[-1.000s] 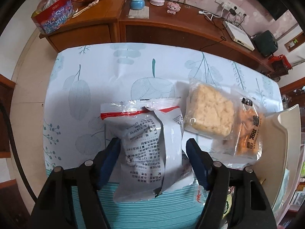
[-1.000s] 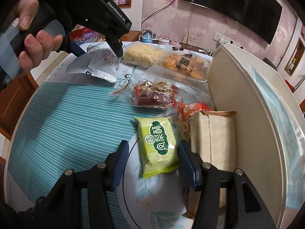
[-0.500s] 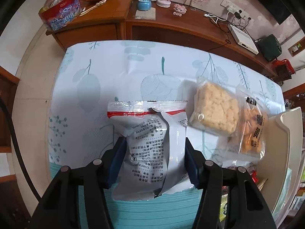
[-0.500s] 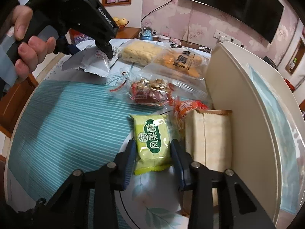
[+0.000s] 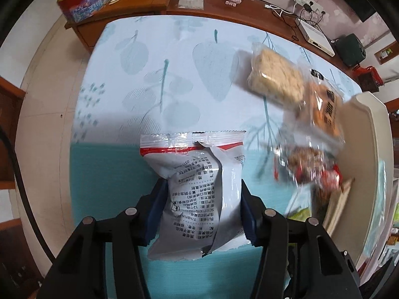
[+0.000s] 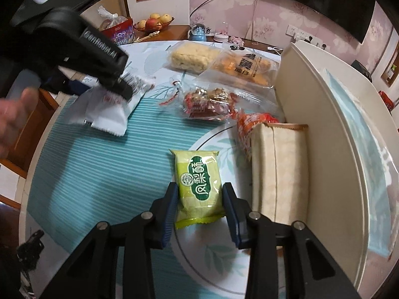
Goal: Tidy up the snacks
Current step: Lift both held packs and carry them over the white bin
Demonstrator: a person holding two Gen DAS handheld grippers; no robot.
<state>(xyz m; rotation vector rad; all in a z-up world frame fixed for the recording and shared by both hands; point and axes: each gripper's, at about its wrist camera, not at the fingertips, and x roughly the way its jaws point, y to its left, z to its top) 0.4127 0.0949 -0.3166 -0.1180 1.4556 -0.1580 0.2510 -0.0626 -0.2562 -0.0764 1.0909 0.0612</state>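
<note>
Left gripper (image 5: pixel 200 208): jaws just closed onto the white packet (image 5: pixel 197 194), now lifted.
Right gripper (image 6: pixel 200 210): just closed, pinching the green packet (image 6: pixel 199 183).
Meaning: 2 snacks ready to move.

In the left wrist view, the snack packets at the right of the frame are smeared by motion blur: the red-wrapped sweets (image 5: pixel 309 169) cannot be read. A green packet (image 5: pixel 298 213) at lower right shows only a sliver behind the gripper arm. In the right wrist view, a blurred hand (image 6: pixel 12 117) is cut off by the left edge.
</note>
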